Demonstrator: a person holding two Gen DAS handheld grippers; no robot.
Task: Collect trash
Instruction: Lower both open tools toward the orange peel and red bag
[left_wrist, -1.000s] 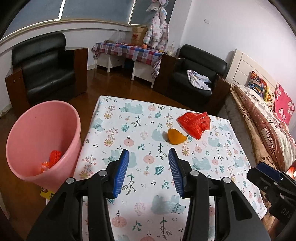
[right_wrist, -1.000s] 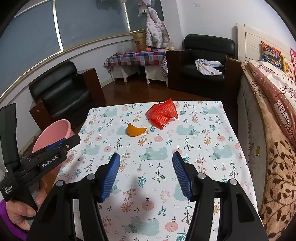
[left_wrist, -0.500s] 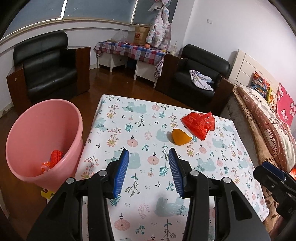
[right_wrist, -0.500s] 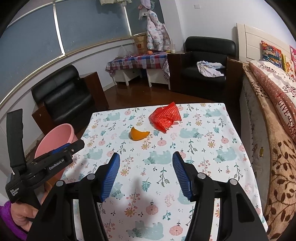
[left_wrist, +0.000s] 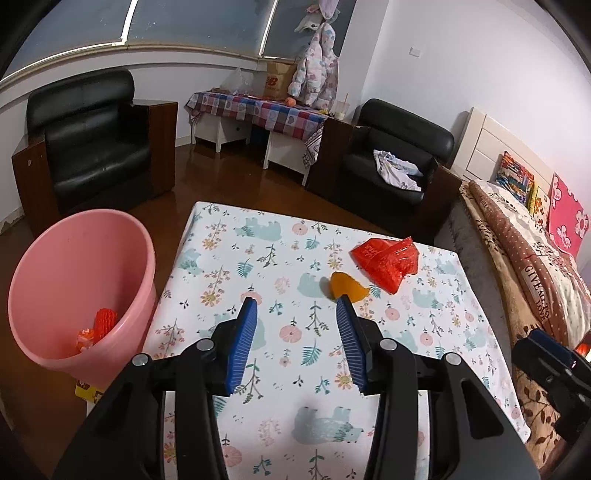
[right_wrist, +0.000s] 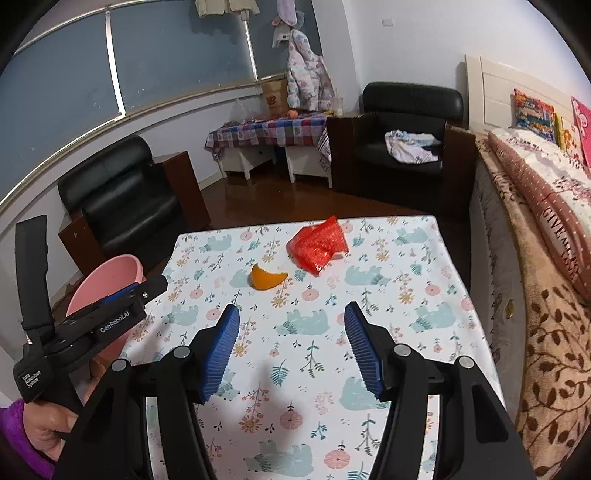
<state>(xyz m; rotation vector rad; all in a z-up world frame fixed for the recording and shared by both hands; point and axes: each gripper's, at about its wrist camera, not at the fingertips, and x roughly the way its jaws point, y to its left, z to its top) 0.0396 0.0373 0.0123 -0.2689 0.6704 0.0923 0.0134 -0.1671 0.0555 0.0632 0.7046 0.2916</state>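
Left wrist view: left gripper (left_wrist: 294, 309) and right gripper (right_wrist: 291, 315) gape empty; orange peel (left_wrist: 346, 286) partly hidden behind one pad; pink bin (left_wrist: 77, 254) contents indistinct.

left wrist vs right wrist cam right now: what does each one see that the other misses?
Left wrist only: the inside of the pink bin, with red trash at the bottom, and the yellow thing under the bin.

Right wrist only: the person's hand in a purple sleeve, gripping the left claw's handle.

Both: the orange peel and red wrapper on the flowered table, apart from each other, and both claws open with nothing between the pads.
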